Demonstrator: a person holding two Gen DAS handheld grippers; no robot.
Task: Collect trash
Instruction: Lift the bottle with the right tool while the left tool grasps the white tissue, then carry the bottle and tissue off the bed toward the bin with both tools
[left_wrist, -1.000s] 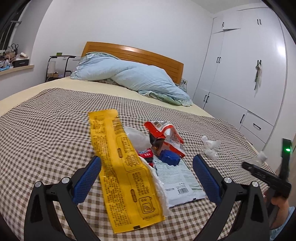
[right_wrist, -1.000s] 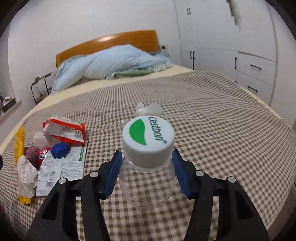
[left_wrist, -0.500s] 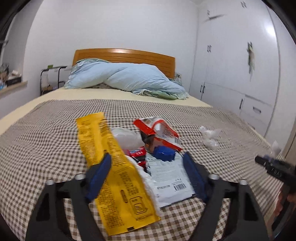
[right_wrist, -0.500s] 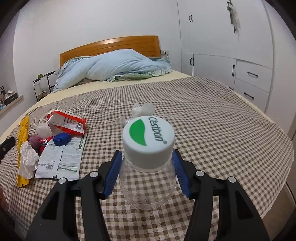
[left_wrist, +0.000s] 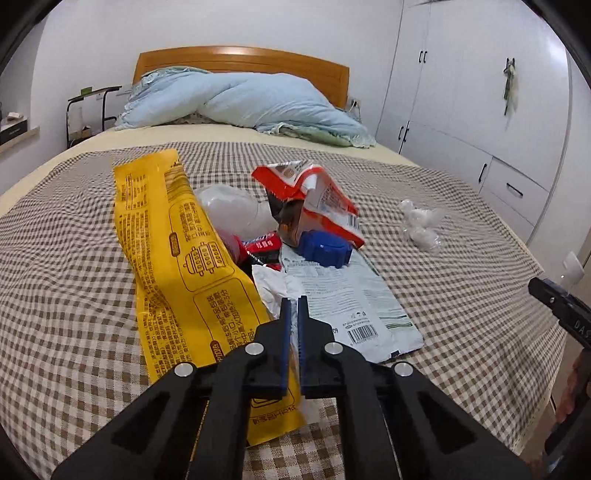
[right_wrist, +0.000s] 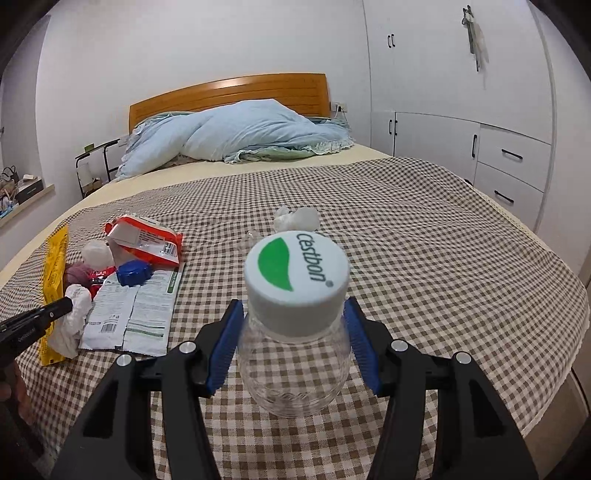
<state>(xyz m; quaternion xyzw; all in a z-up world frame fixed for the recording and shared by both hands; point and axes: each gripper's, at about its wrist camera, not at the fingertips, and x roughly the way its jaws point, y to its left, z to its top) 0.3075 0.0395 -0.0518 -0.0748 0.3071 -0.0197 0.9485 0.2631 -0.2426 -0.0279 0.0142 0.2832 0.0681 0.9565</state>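
A pile of trash lies on the checked bedspread (left_wrist: 74, 258): a long yellow wrapper (left_wrist: 177, 243), a red-and-white snack bag (left_wrist: 317, 199), a blue cap (left_wrist: 325, 249), a flat white packet (left_wrist: 347, 302) and a crumpled white tissue (left_wrist: 275, 290). My left gripper (left_wrist: 293, 306) is shut on the tissue, a strip of which shows between the pads. In the right wrist view its tip (right_wrist: 59, 306) meets the same tissue (right_wrist: 74, 321). My right gripper (right_wrist: 293, 306) is shut on a clear plastic bottle (right_wrist: 291, 369) with a white-and-green cap, held above the bedspread.
A wad of clear plastic (left_wrist: 421, 221) lies apart, right of the pile. A blue duvet (left_wrist: 236, 107) is heaped against the wooden headboard (left_wrist: 243, 59). White wardrobes (left_wrist: 480, 110) line the right wall. A black rack (left_wrist: 88, 110) stands left of the bed.
My left gripper's jaws went from wide open to shut on the white tissue as the gripper moved forward and down into the pile. The right gripper kept its hold on the bottle.
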